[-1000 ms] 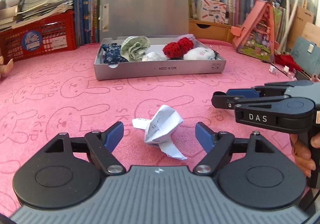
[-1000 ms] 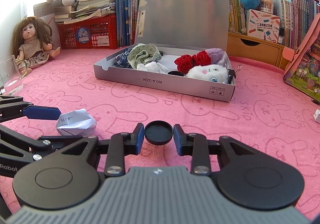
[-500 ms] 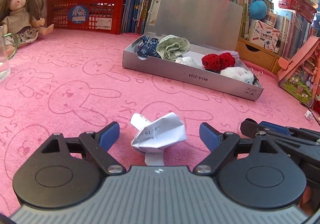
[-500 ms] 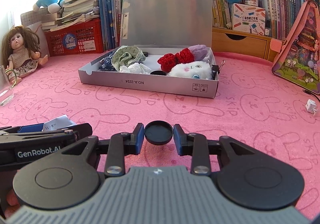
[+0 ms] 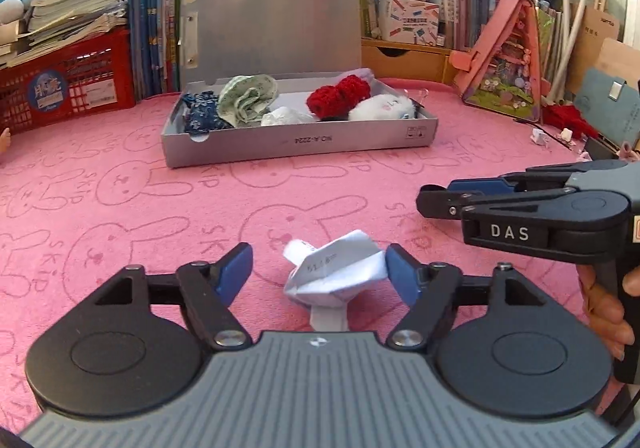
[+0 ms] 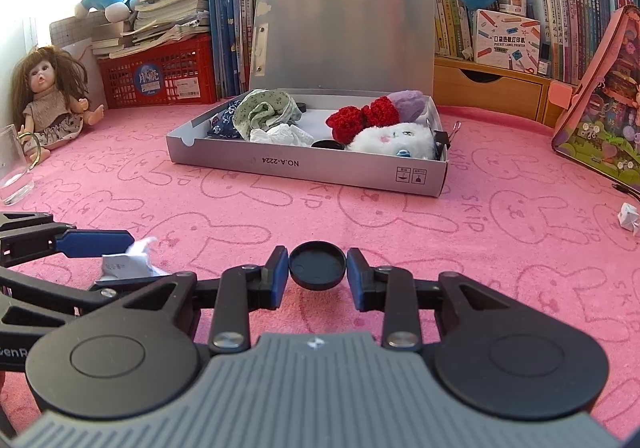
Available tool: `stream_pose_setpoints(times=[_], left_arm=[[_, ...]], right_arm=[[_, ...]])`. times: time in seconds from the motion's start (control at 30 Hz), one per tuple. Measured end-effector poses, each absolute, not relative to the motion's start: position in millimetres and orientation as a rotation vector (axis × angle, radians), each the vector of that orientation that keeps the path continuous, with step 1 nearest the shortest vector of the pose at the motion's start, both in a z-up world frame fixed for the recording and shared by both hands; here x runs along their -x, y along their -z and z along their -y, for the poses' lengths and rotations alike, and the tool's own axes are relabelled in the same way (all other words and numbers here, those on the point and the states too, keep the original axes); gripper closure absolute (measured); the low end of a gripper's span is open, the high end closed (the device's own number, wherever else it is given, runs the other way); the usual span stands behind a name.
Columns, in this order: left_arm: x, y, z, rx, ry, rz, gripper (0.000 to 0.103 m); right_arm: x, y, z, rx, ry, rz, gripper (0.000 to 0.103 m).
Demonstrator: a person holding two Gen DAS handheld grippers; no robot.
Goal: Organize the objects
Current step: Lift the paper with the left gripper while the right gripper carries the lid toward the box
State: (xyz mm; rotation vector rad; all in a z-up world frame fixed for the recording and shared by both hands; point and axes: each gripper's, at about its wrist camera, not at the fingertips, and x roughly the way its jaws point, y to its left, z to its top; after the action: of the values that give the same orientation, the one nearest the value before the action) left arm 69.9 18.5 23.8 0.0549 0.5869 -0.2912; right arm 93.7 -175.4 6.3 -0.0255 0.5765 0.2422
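Left wrist view, reading left to right: I note a red crate (image 5: 68, 87) at the far left edge of the pink mat (image 5: 120, 207), then the grey box (image 5: 296, 141) further back with its lid upright. My left gripper (image 5: 318, 268) stands wide open around the crumpled paper (image 5: 334, 272); the paper lies on the mat between the fingers, its right end touching the right pad, the left pad clear of it. To the right, my right gripper (image 5: 430, 201) enters side-on, just beyond the paper.

Right wrist view, same order: a doll (image 6: 50, 95) sits at the far left with a glass (image 6: 14, 167) just in front of it. The left gripper's blue pad (image 6: 96, 242) shows low on the left, the paper (image 6: 124, 264) just beside it. At centre, the right gripper (image 6: 318, 268) is closed partway on a black cap (image 6: 318, 264), both pads pressed to its rim, the cap held above the mat. Behind it the box (image 6: 308, 167) holds, left to right, a blue cloth, a green cloth, white tissue, red yarn and a white plush. A small paper scrap (image 6: 630, 213) lies on the mat at far right.
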Motion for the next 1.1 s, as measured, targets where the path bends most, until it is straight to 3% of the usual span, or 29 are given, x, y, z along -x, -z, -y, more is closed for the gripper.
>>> stream_pose_setpoints(times=[0.23, 0.67, 0.77, 0.87, 1.1], left_arm=[[-55, -25, -25, 0.126, 0.125, -0.570, 0.013], [-56, -19, 3, 0.124, 0.019, -0.552, 0.014], [-59, -15, 2, 0.115, 0.015, -0.572, 0.024], [-59, -15, -2, 0.122, 0.030, -0.572, 0.041], [-63, -22, -6, 0.116, 0.069, -0.560, 0.046]], right_arm=[[-88, -6, 171, 0.061, -0.250, -0.567, 0.066], [-80, -4, 184, 0.038, -0.238, -0.573, 0.066], [-79, -4, 182, 0.036, -0.243, -0.567, 0.066], [-78, -4, 179, 0.040, -0.255, -0.572, 0.066], [-77, -5, 172, 0.040, -0.273, -0.568, 0.066]])
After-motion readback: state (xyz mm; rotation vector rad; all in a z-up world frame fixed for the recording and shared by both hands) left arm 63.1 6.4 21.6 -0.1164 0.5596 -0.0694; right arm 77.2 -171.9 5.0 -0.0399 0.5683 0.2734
